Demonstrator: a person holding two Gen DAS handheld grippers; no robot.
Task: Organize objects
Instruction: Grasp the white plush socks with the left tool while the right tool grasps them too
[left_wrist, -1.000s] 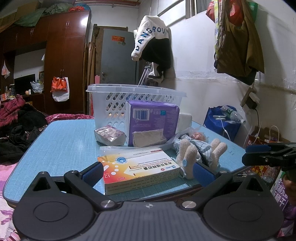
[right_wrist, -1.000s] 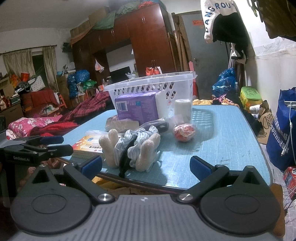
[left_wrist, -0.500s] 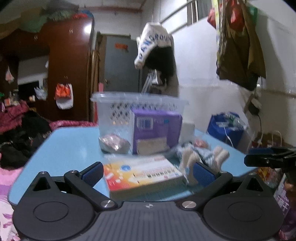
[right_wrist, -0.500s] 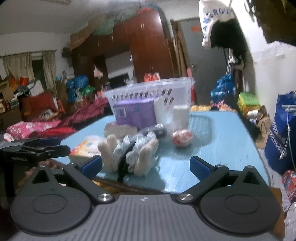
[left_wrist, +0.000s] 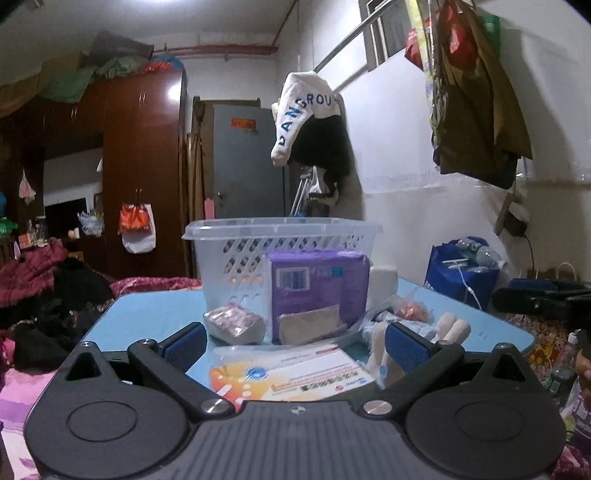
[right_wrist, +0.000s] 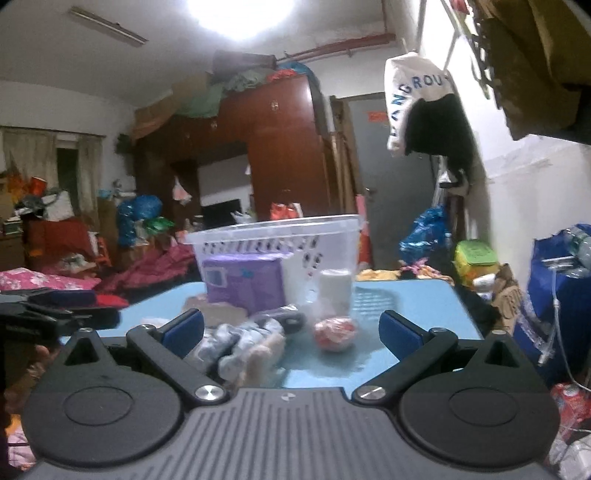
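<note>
— Well, where's the medicine box?
— Flat at the bench front edge, between the left gripper's wide-open, empty fingers. Light, stiff card: pinch its long sides.
— Right gripper?
— Spread too, empty, above soft socks.

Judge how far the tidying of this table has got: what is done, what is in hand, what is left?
Done: nothing evident; the basket looks empty. In hand: nothing; left gripper and right gripper are both open, near the table edge. Left: medicine box, purple pack, socks and red ball remain on the table.
</note>
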